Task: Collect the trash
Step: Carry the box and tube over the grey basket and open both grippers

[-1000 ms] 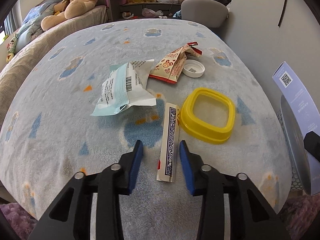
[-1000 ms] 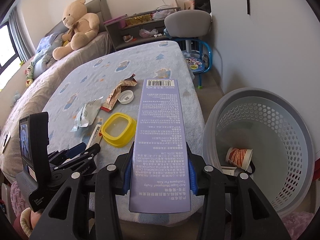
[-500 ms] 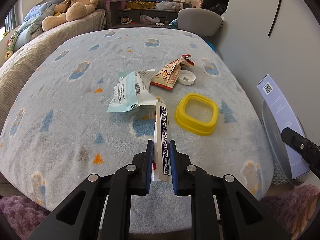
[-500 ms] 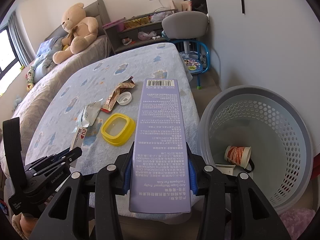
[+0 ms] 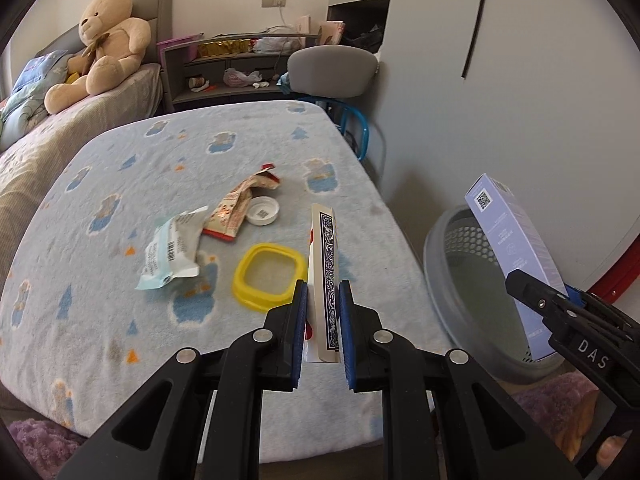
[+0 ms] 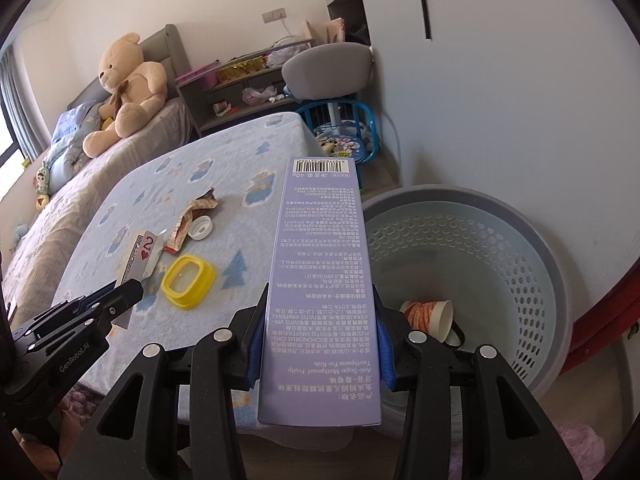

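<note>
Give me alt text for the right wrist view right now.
The right gripper grips a purple toothpaste box beside a grey laundry-style basket holding a paper cup. Left of it, the left gripper holds a playing-card box above the blanket.

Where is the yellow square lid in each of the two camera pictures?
Left wrist view: the yellow lid lies flat on the blue blanket, just left of the left gripper's fingertips.
Right wrist view: the yellow lid lies left of centre, between the held playing-card box and the purple toothpaste box.
Shared landmark: the white round cap lies just beyond it in both.
</note>
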Motion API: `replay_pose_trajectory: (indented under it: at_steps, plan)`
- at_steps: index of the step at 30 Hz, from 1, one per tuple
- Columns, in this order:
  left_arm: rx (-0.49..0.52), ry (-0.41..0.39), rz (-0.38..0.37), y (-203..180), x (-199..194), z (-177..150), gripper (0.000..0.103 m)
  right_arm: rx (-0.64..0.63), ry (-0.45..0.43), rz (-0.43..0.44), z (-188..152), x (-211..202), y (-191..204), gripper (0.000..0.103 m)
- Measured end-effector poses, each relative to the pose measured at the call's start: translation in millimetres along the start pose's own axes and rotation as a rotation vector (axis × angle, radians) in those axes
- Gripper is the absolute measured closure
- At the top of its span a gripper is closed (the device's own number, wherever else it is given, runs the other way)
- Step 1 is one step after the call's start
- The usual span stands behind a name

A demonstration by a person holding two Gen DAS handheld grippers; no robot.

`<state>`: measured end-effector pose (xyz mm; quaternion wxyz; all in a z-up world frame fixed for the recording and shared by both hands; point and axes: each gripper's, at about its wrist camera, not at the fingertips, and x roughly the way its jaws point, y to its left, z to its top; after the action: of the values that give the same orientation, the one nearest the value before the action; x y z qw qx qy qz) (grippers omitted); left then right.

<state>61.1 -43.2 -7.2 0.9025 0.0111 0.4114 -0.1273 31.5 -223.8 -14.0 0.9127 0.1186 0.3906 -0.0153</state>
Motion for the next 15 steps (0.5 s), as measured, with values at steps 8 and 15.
replay_pose_trajectory:
  at_steps: [8, 15]
  plan:
    - [0.095, 0.012, -0.068, -72.9, 19.9, 15.2, 0.087, 0.048, -0.003, -0.104, 0.5, -11.1, -65.0, 0.061]
    - [0.145, 0.066, -0.092, -116.9, 49.5, 20.9, 0.087, 0.085, 0.025, -0.136, -1.5, -5.0, -104.0, 0.061]
